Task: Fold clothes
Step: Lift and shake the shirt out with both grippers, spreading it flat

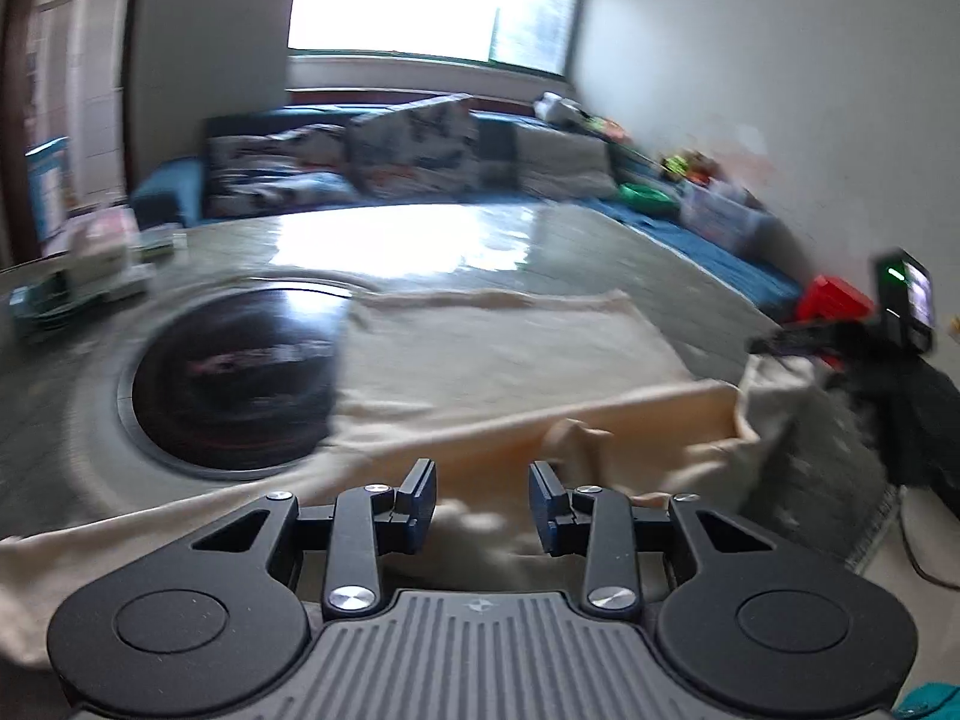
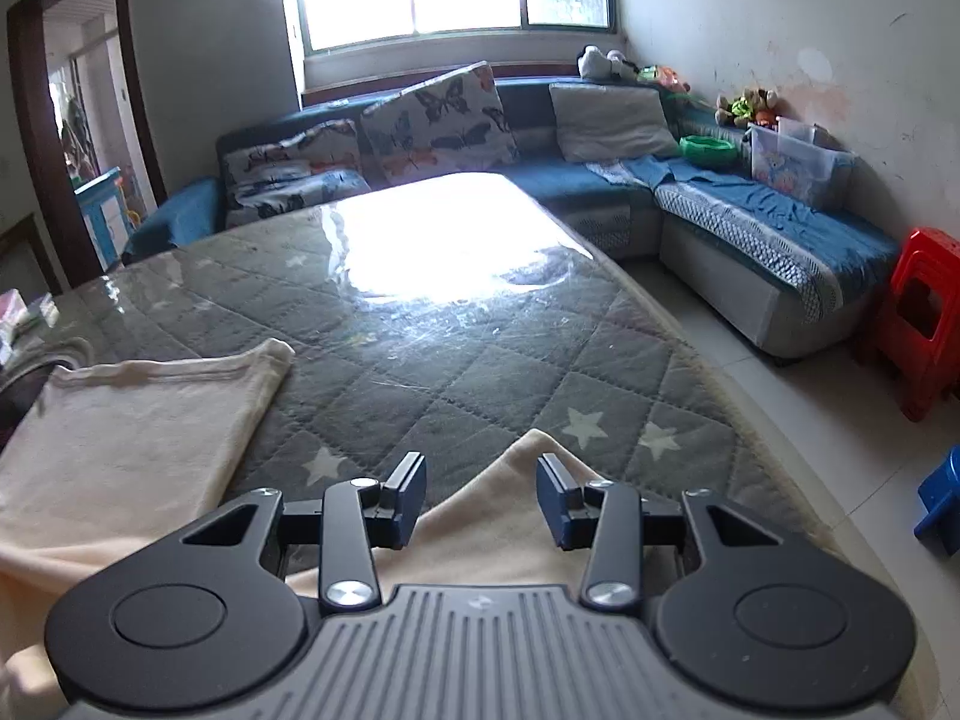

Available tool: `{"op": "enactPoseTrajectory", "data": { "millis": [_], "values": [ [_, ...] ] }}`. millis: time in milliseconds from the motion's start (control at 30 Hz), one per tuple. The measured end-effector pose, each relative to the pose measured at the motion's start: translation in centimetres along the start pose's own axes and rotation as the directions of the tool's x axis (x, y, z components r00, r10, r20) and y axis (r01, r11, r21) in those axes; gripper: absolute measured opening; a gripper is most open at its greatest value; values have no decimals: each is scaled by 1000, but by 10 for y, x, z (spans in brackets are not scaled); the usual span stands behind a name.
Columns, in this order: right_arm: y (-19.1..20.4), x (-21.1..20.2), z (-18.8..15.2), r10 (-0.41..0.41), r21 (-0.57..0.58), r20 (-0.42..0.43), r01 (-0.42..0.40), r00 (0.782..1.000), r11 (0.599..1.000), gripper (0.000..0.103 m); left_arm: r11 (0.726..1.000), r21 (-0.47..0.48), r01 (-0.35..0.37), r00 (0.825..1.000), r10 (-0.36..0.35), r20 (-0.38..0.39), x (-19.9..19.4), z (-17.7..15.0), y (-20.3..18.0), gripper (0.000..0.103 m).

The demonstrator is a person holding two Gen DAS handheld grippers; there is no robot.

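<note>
A cream garment (image 1: 510,360) lies spread on the table, with one layer folded over near the front. My left gripper (image 1: 483,495) hovers open just above its near edge, nothing between the fingers. In the right wrist view the same cream garment (image 2: 138,420) stretches to the left, and one of its corners (image 2: 528,456) points away under my right gripper (image 2: 483,483). That gripper is open and holds nothing. The right gripper's camera unit (image 1: 903,294) shows at the right of the blurred left wrist view, beside a raised bit of cloth (image 1: 774,384).
The table (image 2: 480,360) has a grey quilted star cover under a shiny clear sheet. A round black hotplate (image 1: 234,378) sits at the garment's left edge, with boxes (image 1: 90,264) behind it. A blue corner sofa (image 2: 750,222), a red stool (image 2: 918,324) and a blue stool (image 2: 942,498) stand beyond.
</note>
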State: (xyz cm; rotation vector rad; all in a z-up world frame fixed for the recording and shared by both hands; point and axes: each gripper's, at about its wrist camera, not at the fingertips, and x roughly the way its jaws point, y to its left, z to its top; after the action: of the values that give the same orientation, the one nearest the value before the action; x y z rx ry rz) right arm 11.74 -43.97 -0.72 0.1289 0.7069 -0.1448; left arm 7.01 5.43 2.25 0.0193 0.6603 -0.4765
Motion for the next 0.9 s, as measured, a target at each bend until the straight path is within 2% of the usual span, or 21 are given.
{"op": "enactPoseTrajectory", "data": {
  "millis": [33, 133, 200, 233, 367, 700, 800, 867, 900],
  "values": [
    [2, 6, 0, -14, -8, -7, 13, 1000, 1000, 38, 1000, 10, 12, 1000, -12, -5, 3, 0, -5, 37],
    [8, 13, -3, -60, -43, 10, 60, 998, 997, 24, 998, 42, 42, 999, -41, -18, 12, 1, -18, 37],
    [9, 14, -2, -74, -51, 19, 75, 997, 996, 6, 997, 62, 50, 998, -48, -28, 18, 2, -25, 37],
    [8, 13, -2, -70, -45, 24, 71, 997, 996, 4, 996, 67, 53, 998, -50, -36, 21, 3, -27, 37],
    [-1, -2, -1, -44, -16, 66, 45, 997, 999, 2, 994, 88, 66, 997, -61, -56, 30, 3, -33, 37],
    [-50, -77, -37, -123, 30, 96, 121, 988, 992, 1, 994, 92, 65, 996, -59, -66, 44, 5, -33, 37],
    [-65, -100, -48, -148, 44, 103, 145, 983, 989, 1, 993, 91, 69, 994, -61, -88, 51, 3, -33, 33],
    [-55, -100, -48, -109, 14, 101, 109, 989, 994, 3, 993, 95, 67, 993, -58, -101, 56, 1, -33, 26],
    [-49, -100, -47, -86, -4, 99, 87, 991, 996, 5, 993, 96, 63, 993, -52, -104, 57, -1, -33, 16]
  ]
}}
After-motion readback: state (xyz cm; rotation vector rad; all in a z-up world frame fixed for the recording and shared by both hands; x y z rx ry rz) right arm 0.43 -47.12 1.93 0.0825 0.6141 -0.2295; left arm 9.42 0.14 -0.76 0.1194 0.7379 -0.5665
